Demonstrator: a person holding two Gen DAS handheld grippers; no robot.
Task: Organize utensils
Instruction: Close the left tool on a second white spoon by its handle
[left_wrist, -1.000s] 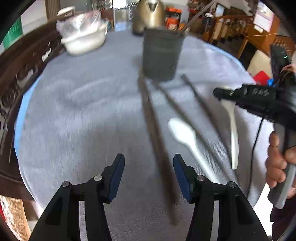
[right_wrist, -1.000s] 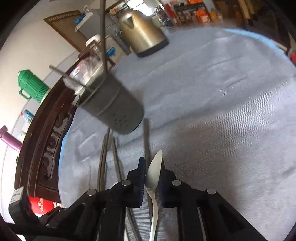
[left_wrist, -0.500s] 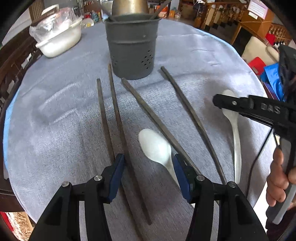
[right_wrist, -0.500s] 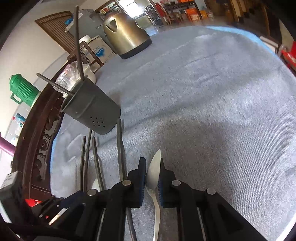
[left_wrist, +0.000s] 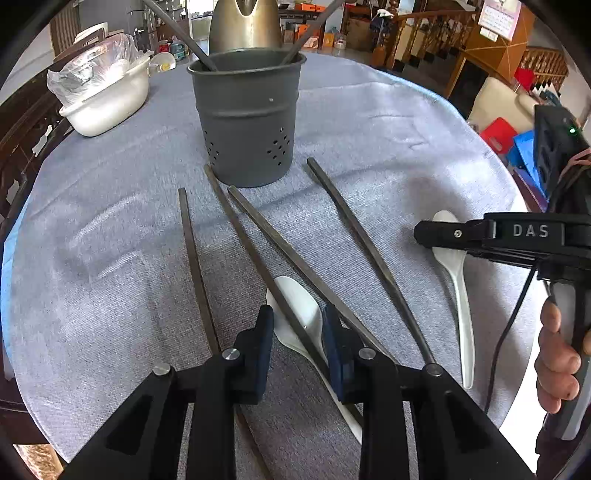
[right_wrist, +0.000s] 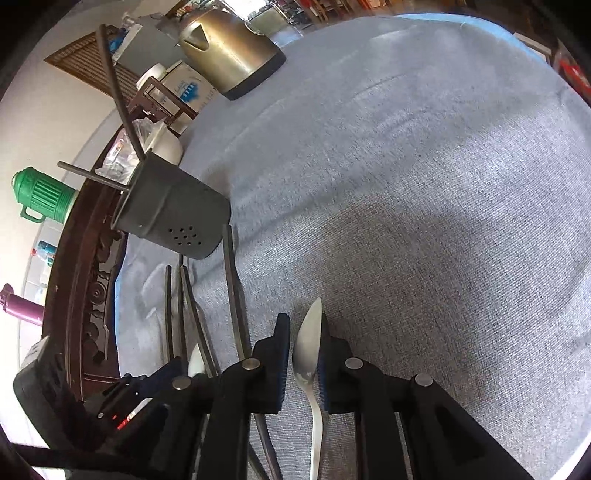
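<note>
A grey cloth covers the round desk (left_wrist: 110, 240), where a grey holder (left_wrist: 247, 118) stands. The left hand-held gripper (left_wrist: 297, 328) is closing around a white spoon (left_wrist: 295, 306) and a dark chopstick (left_wrist: 258, 254) lying across it. The right hand-held gripper (right_wrist: 303, 354) stands narrowly parted, opening, with a second spoon (right_wrist: 308, 347) on edge between its pads.

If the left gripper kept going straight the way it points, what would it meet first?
Probably the white spoon and the dark chopstick lying across its bowl; both sit between the closing jaws of the left gripper.
</note>
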